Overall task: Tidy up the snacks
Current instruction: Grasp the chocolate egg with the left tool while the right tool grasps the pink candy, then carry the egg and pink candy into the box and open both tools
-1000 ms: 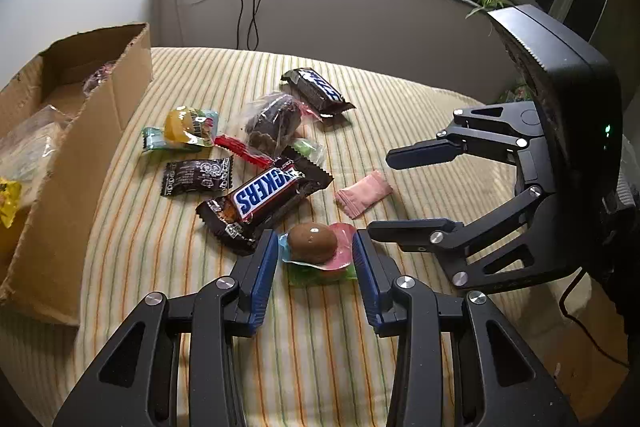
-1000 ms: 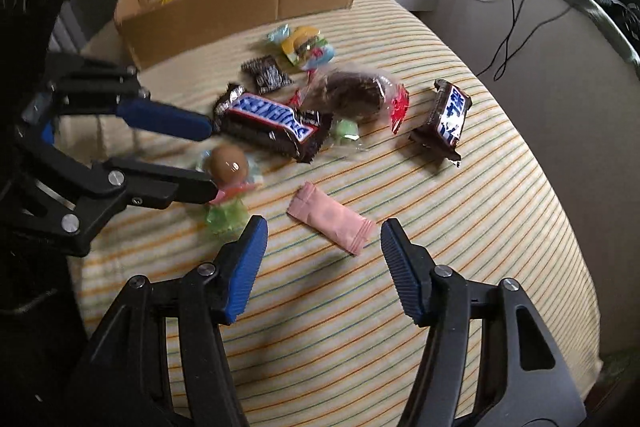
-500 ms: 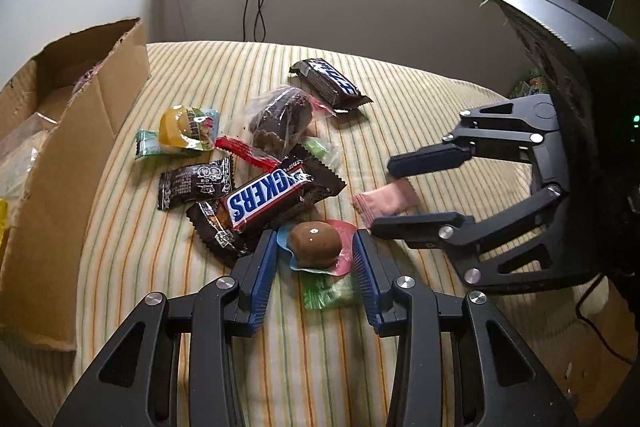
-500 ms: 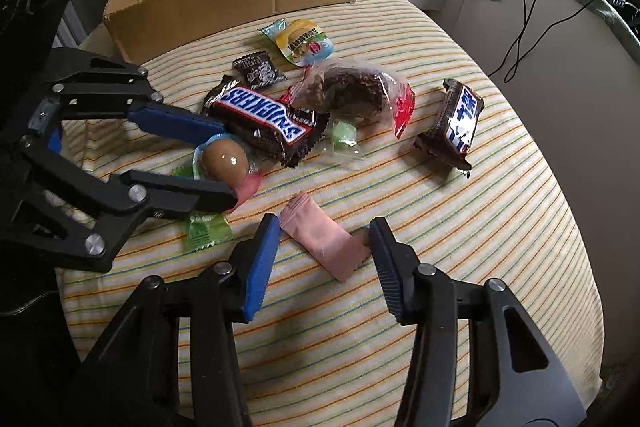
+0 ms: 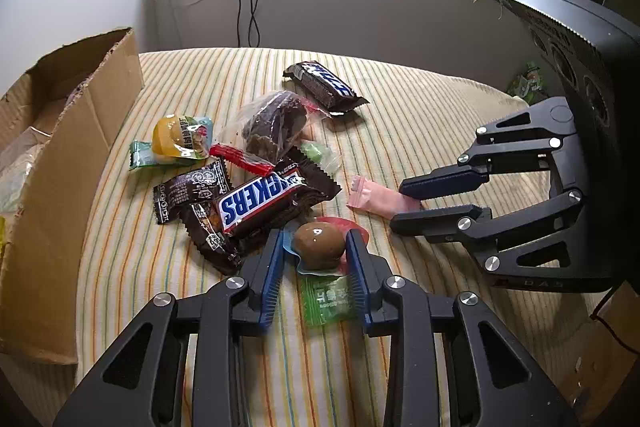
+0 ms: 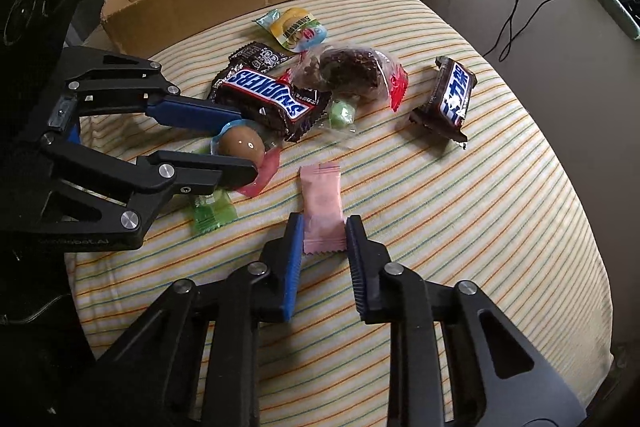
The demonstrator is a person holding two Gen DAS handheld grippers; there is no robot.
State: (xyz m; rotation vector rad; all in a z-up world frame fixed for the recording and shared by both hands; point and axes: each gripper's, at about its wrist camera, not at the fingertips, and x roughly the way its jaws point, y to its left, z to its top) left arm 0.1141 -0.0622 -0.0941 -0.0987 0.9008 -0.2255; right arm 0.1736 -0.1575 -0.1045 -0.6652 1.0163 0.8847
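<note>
A brown egg snack (image 5: 319,243) in a clear pack with a red and blue rim lies between the fingers of my left gripper (image 5: 315,243), on top of a green packet (image 5: 328,301). The jaws are closing around it; the right pad touches the egg and a sliver of wrapper shows at the left pad. In the right wrist view my right gripper (image 6: 324,231) is shut on the near end of a pink packet (image 6: 322,195) that lies on the striped cloth (image 6: 460,227). That view also shows the left gripper (image 6: 248,145) around the egg snack (image 6: 240,145).
Just beyond lie a Snickers bar (image 5: 260,201), a small black packet (image 5: 188,189), a wrapped brown cake (image 5: 274,125), a yellow jelly cup (image 5: 176,139), a green candy (image 5: 316,151) and a dark bar (image 5: 324,85). An open cardboard box (image 5: 60,155) stands at the left edge.
My right jaws have closed from wide apart onto the pink packet. The left jaws have narrowed around the egg snack. Both hands have hardly shifted.
</note>
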